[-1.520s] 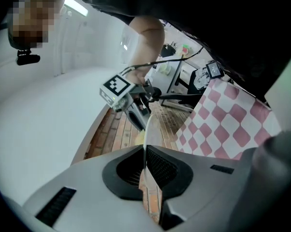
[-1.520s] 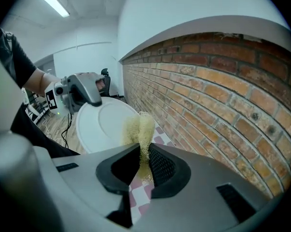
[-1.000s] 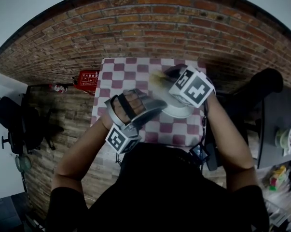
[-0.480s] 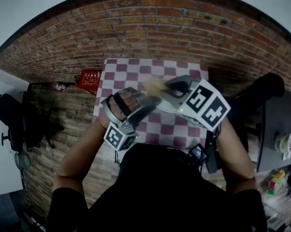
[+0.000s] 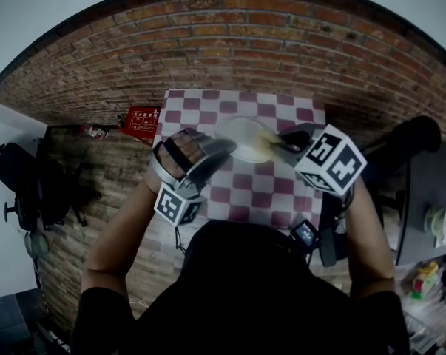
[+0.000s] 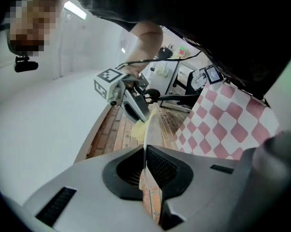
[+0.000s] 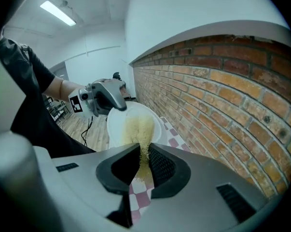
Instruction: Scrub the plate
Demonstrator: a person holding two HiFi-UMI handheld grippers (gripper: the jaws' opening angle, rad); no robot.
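Note:
A white plate [image 5: 242,134] is held up above the checked table, tilted, with my left gripper [image 5: 224,149] shut on its rim. In the left gripper view the plate [image 6: 150,129] runs edge-on out of the closed jaws of the left gripper [image 6: 146,164]. My right gripper [image 5: 280,143] is shut on a yellow scrub pad [image 5: 265,143], which lies against the plate's right side. In the right gripper view the pad [image 7: 140,132] reaches from the right gripper [image 7: 143,164] onto the plate's face [image 7: 121,124], and the left gripper [image 7: 106,96] grips the far rim.
A pink-and-white checked cloth [image 5: 278,187] covers the small table below the plate. Brick-patterned floor surrounds it. A red sign [image 5: 139,118] lies at the left. A dark chair [image 5: 415,135] and a cluttered desk [image 5: 430,213] stand at the right.
The right gripper has drawn the scrub pad across the plate from its upper left to its right side. The plate and left gripper shifted a little up and left.

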